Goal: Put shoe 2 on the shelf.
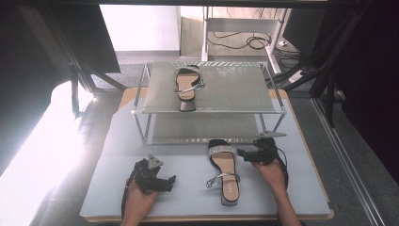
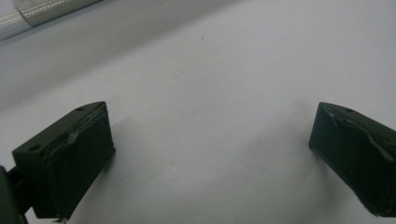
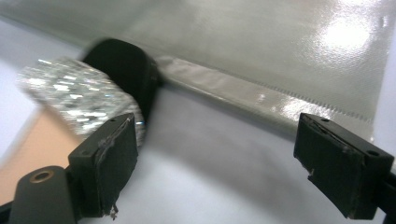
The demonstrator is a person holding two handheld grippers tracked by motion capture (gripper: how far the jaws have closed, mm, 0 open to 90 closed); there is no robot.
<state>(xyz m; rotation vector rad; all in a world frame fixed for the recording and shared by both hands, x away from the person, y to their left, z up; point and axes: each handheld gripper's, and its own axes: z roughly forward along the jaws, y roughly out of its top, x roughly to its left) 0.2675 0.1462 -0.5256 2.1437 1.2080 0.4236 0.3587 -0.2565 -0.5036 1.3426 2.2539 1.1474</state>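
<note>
A black sandal with a glittering silver toe strap (image 1: 225, 169) lies on the grey mat, toe toward the rack. Its mate (image 1: 187, 85) rests on the rack's top shelf (image 1: 235, 92). My right gripper (image 1: 242, 153) is just right of the lower sandal's toe, pointing left, jaws open. In the right gripper view the sandal (image 3: 77, 93) sits beside and beyond the left pad, and my right gripper (image 3: 215, 140) has nothing between its pads. My left gripper (image 1: 171, 181) rests low on the mat, left of the sandal's heel. In its own view my left gripper (image 2: 210, 154) stands open over bare mat.
The two-tier metal rack (image 1: 146, 127) stands at the back of the mat (image 1: 291, 188); its lower shelf (image 3: 280, 42) is close ahead of the right gripper. Black frame posts flank the table. Strong glare washes out the left side.
</note>
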